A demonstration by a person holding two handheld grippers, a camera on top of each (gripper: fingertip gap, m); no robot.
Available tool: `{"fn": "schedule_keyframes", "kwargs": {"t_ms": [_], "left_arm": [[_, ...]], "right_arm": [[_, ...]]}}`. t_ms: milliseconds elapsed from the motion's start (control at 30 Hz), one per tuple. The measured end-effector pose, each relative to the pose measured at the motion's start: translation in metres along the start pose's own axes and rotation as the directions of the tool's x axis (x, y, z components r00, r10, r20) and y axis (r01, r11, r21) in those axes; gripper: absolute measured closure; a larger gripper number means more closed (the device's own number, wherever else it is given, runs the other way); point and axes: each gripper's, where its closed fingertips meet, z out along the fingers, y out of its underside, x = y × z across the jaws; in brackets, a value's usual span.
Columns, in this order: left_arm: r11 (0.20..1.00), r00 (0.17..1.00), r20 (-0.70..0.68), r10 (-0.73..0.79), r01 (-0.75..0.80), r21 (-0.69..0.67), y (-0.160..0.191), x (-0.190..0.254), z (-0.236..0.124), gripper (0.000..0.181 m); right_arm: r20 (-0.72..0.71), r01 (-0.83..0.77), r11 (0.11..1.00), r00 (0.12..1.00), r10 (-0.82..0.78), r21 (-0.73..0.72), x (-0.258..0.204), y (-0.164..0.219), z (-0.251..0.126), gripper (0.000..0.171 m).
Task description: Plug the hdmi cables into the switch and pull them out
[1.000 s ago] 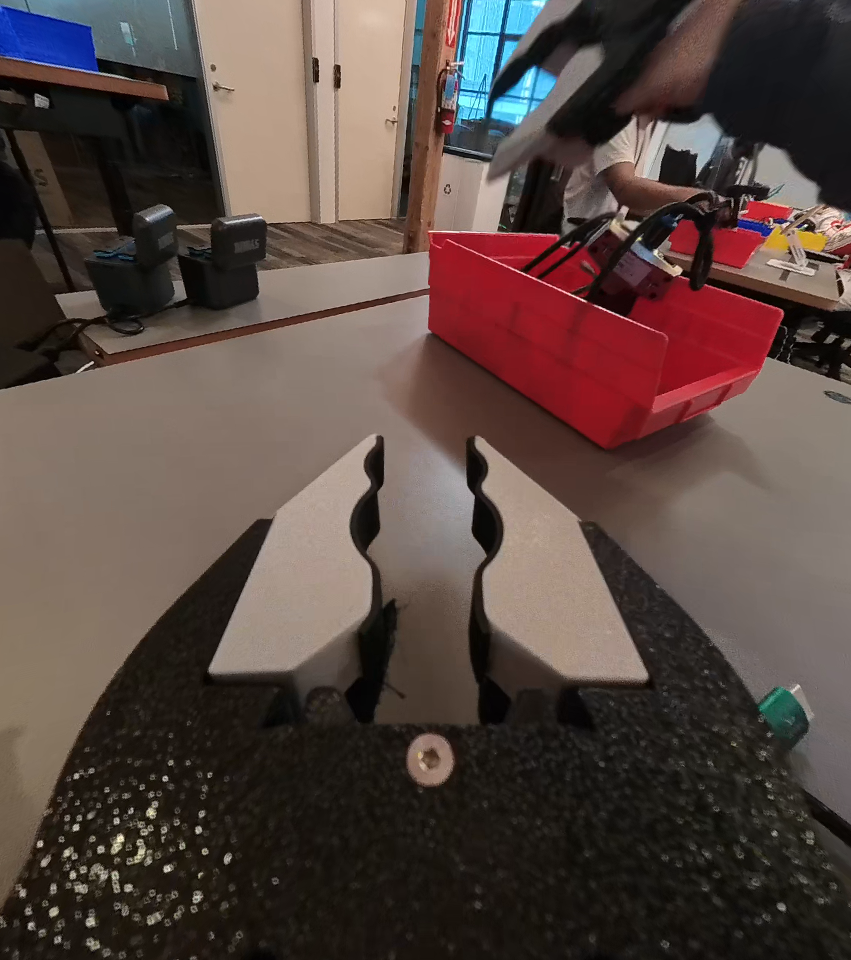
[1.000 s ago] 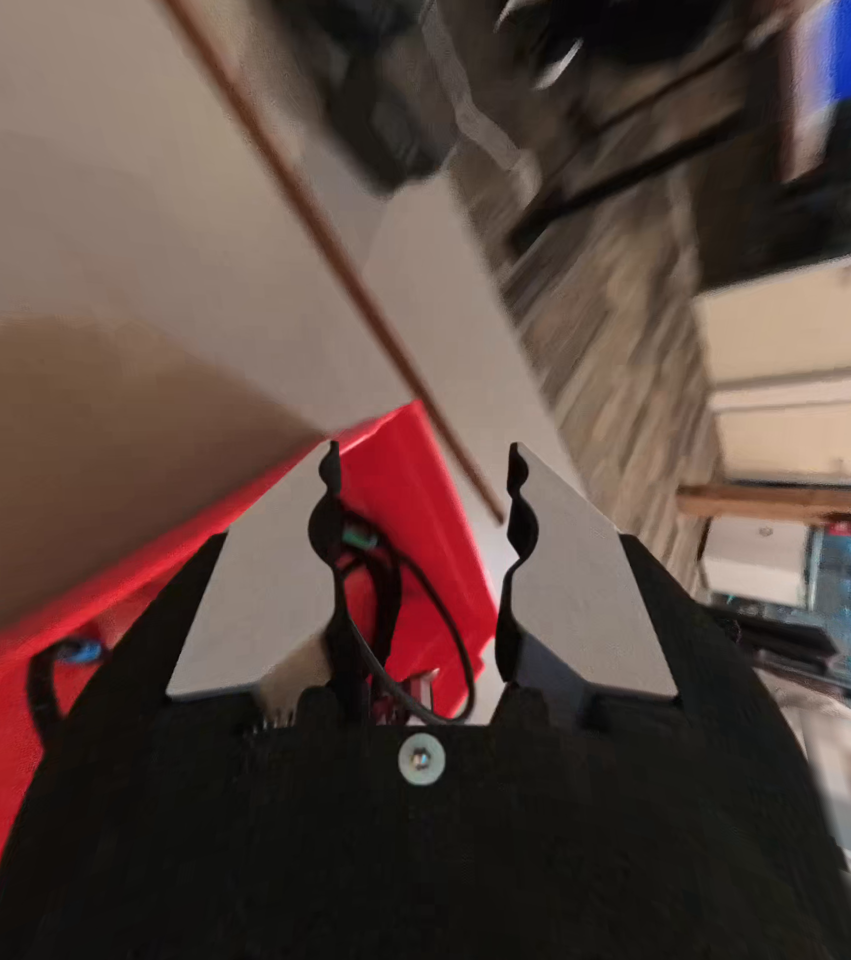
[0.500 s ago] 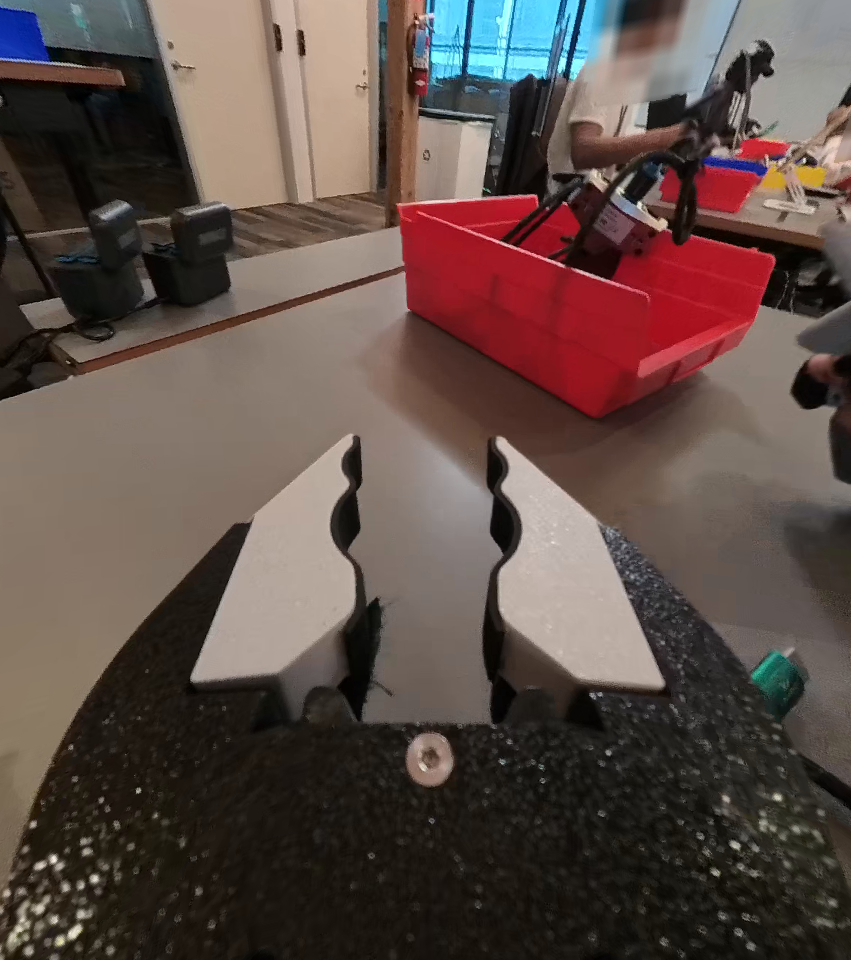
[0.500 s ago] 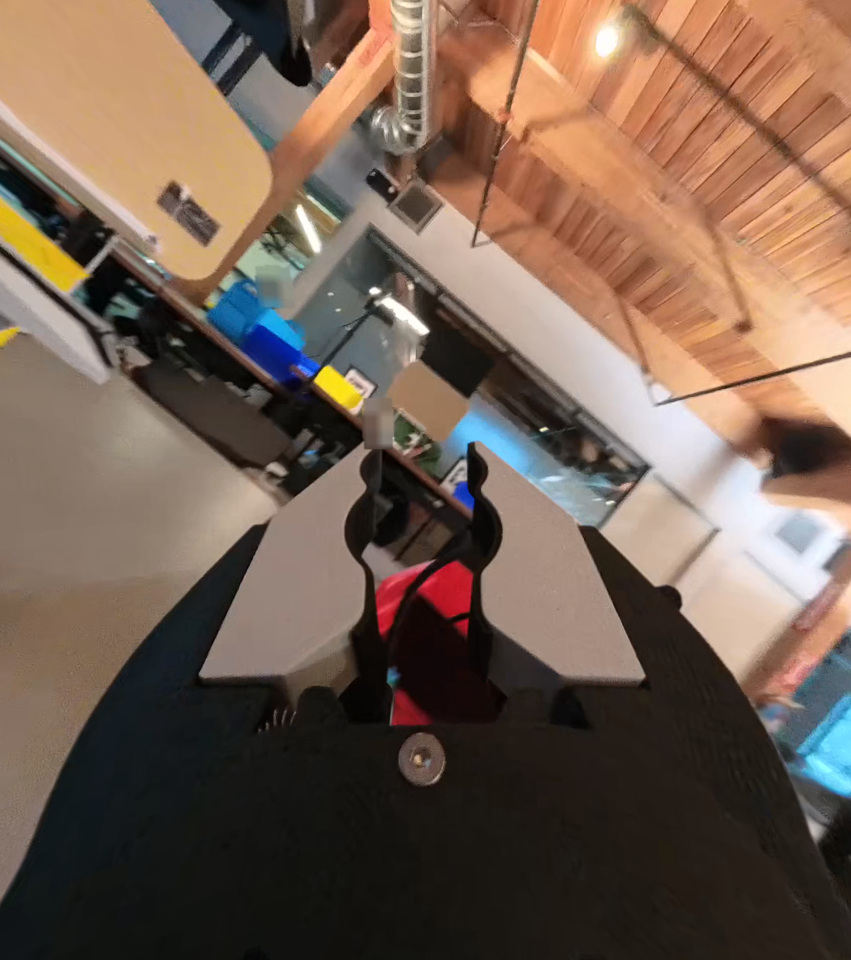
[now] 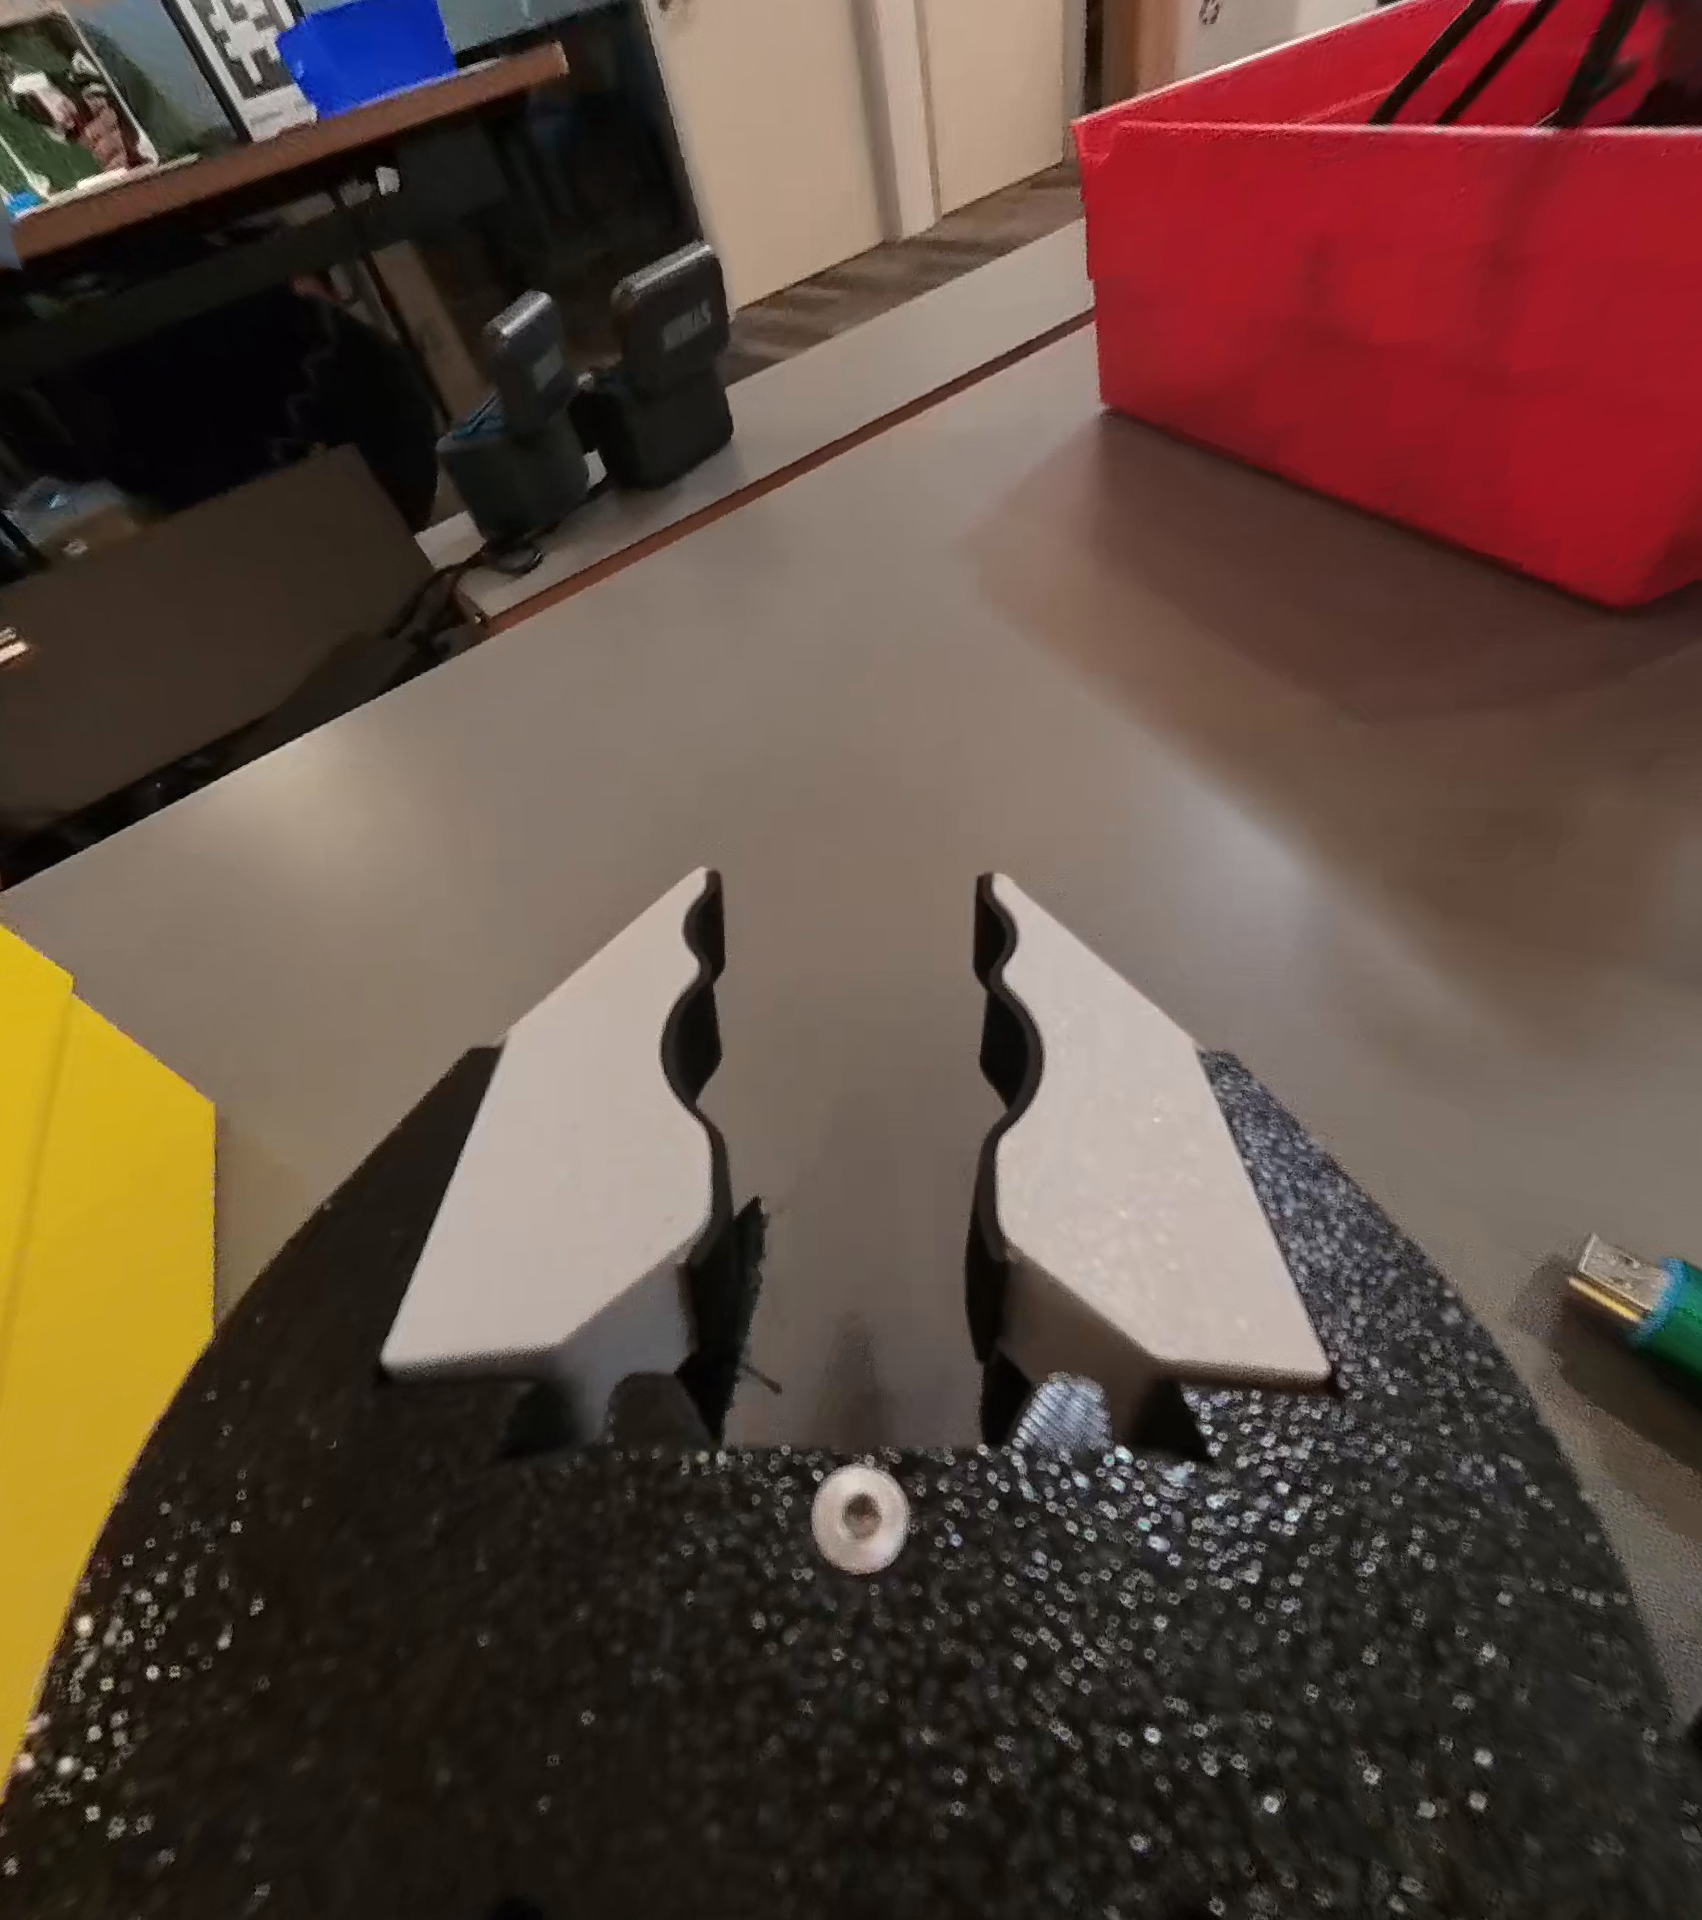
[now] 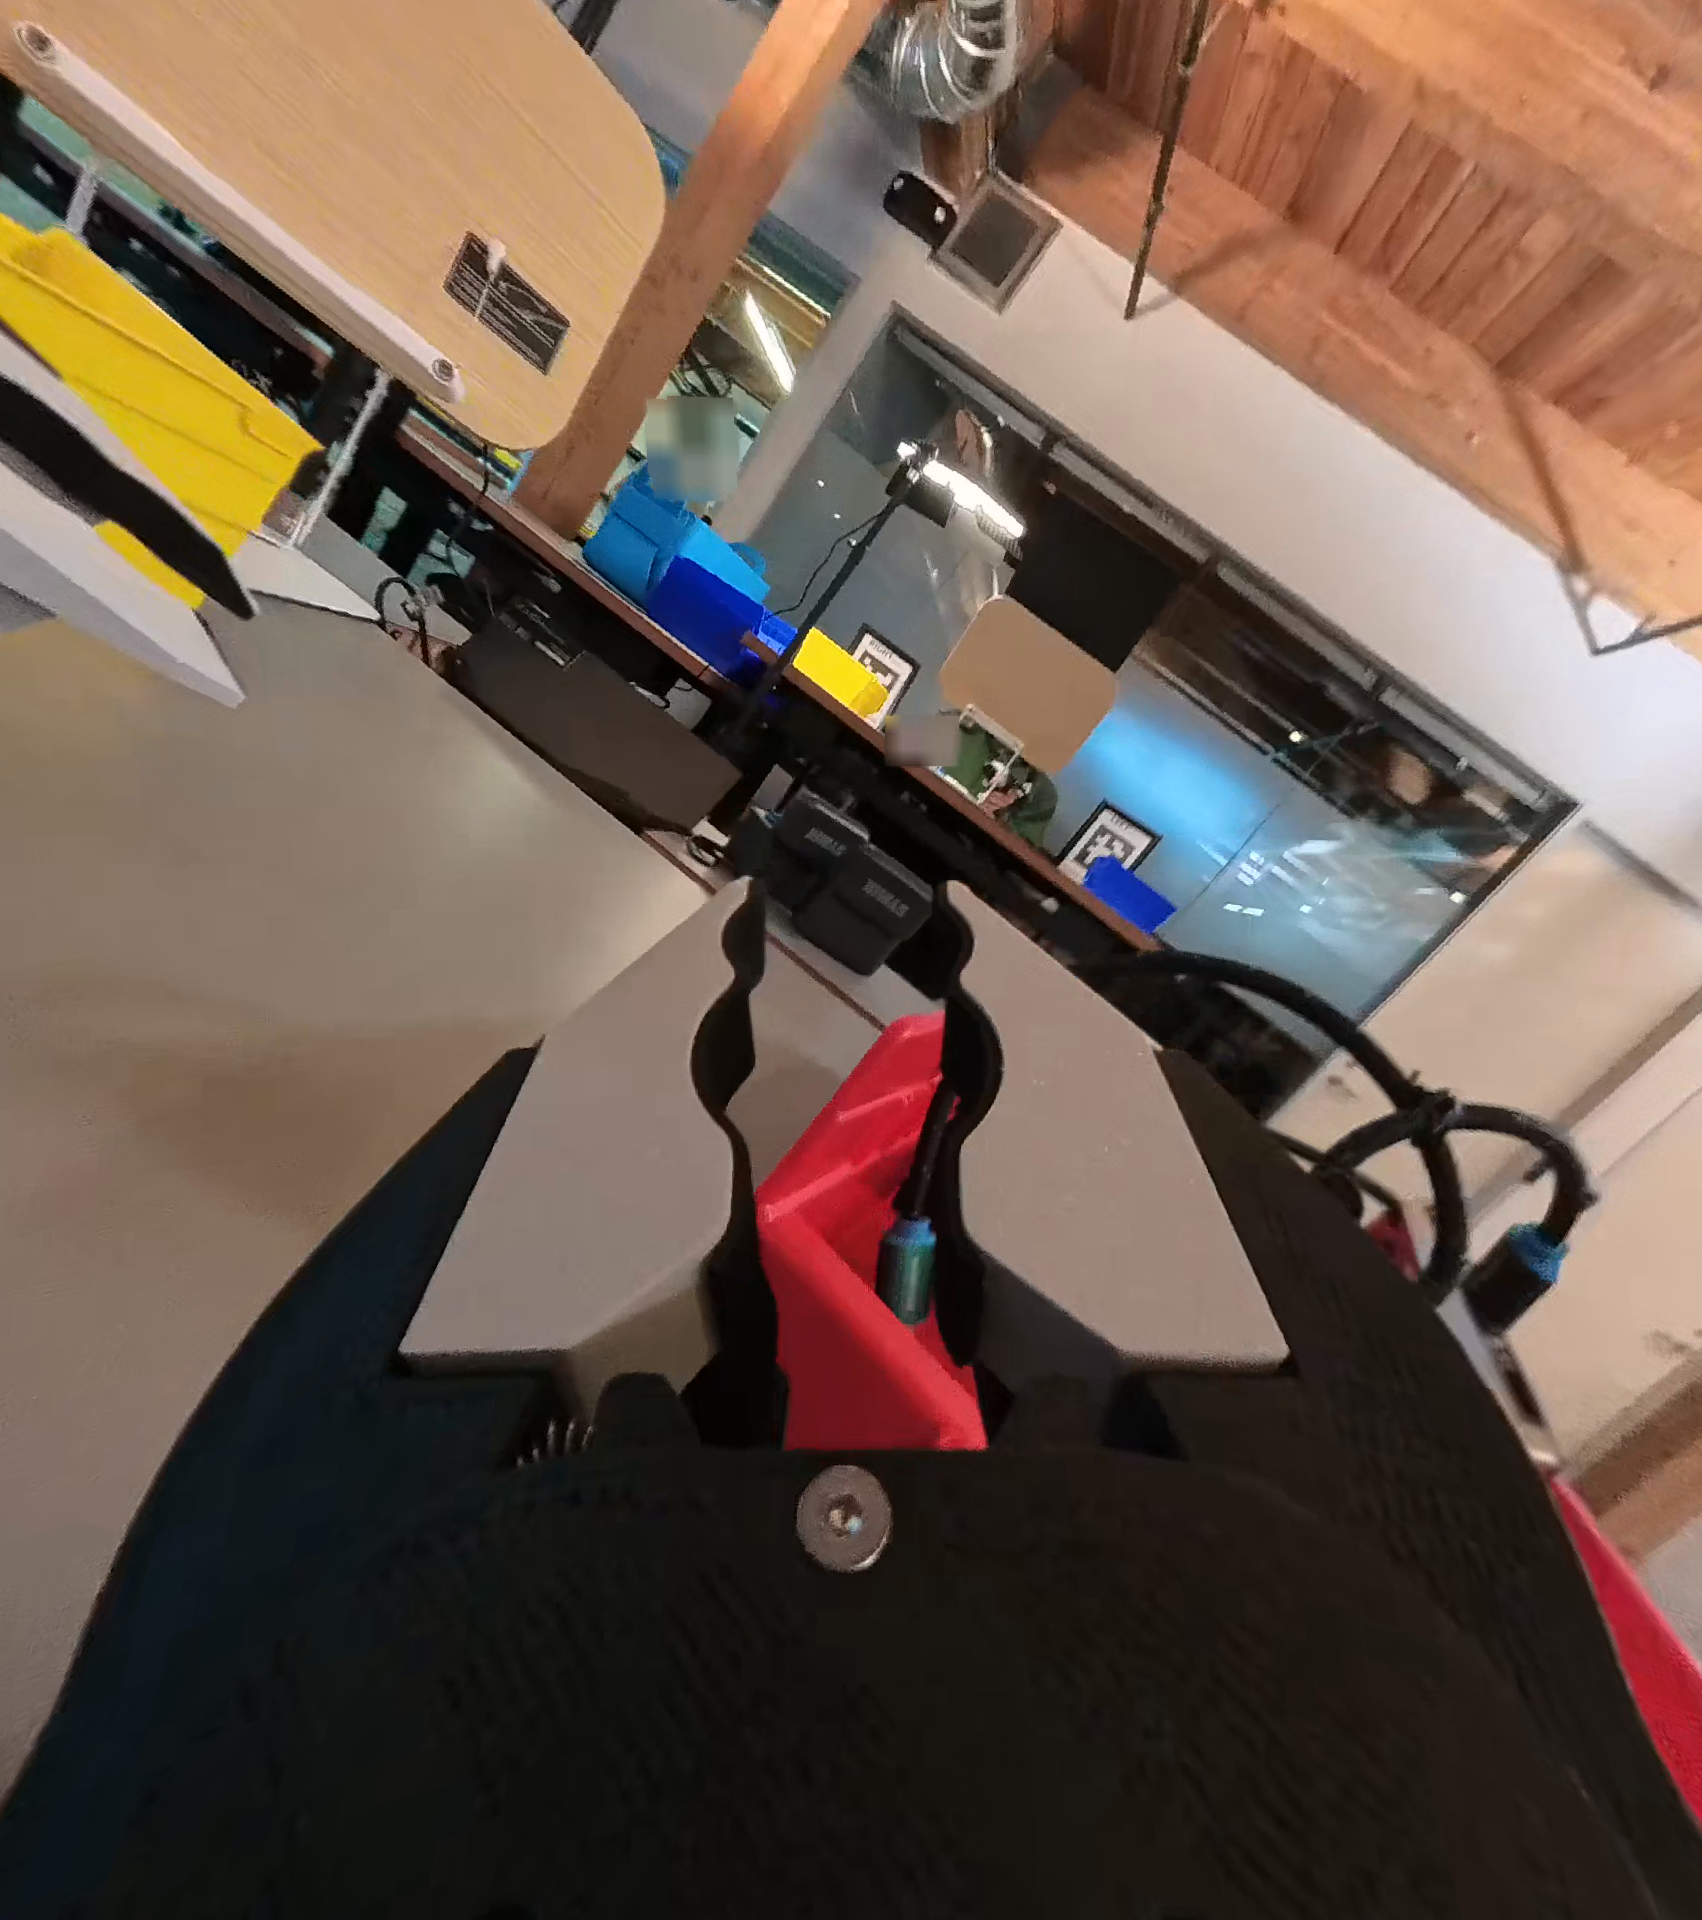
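Left tool hovering released, empty, over counter; green-sleeved HDMI plug lying right of it. Right tool spread near red bin, grasping nothing. Risk: cables snagging bin wall during lift.

right gripper: parted, empty | red bin: beneath | green-ended cable: possibly inside bin

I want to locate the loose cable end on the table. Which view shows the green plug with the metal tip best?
The left wrist view: the green plug with the metal tip lies there unhidden on the grey table. The right wrist view does not show it.
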Motion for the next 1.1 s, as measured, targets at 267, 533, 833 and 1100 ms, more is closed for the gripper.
{"fn": "schedule_keyframes", "kwargs": {"t_ms": [267, 533, 833, 1100], "left_arm": [[1.0, 1.0, 0.012, 0.009, -0.009, 0.006, -0.001, -0.001, 0.0, 0.134], [0.984, 0.996, -0.088, -0.036, 0.051, 0.172, -0.045, 0.009, -0.035, 0.129], [0.994, 0.981, 0.178, -0.082, 0.067, 0.086, -0.059, -0.047, -0.131, 0.075], [0.959, 0.939, 0.293, -0.182, 0.235, -0.157, -0.01, -0.103, -0.158, 0.056]], "right_arm": [[0.025, -0.076, 0.997, 0.997, 0.077, -0.027, 0.001, 0.009, 0.003, 0.141], [0.034, -0.066, 0.998, 0.997, 0.067, -0.024, -0.001, 0.007, 0.001, 0.142], [0.05, -0.059, 0.998, 0.997, 0.06, -0.013, -0.006, 0.003, -0.001, 0.142], [-0.005, -0.033, 0.999, 0.999, 0.033, 0.013, 0.0, -0.007, -0.003, 0.117]]}}
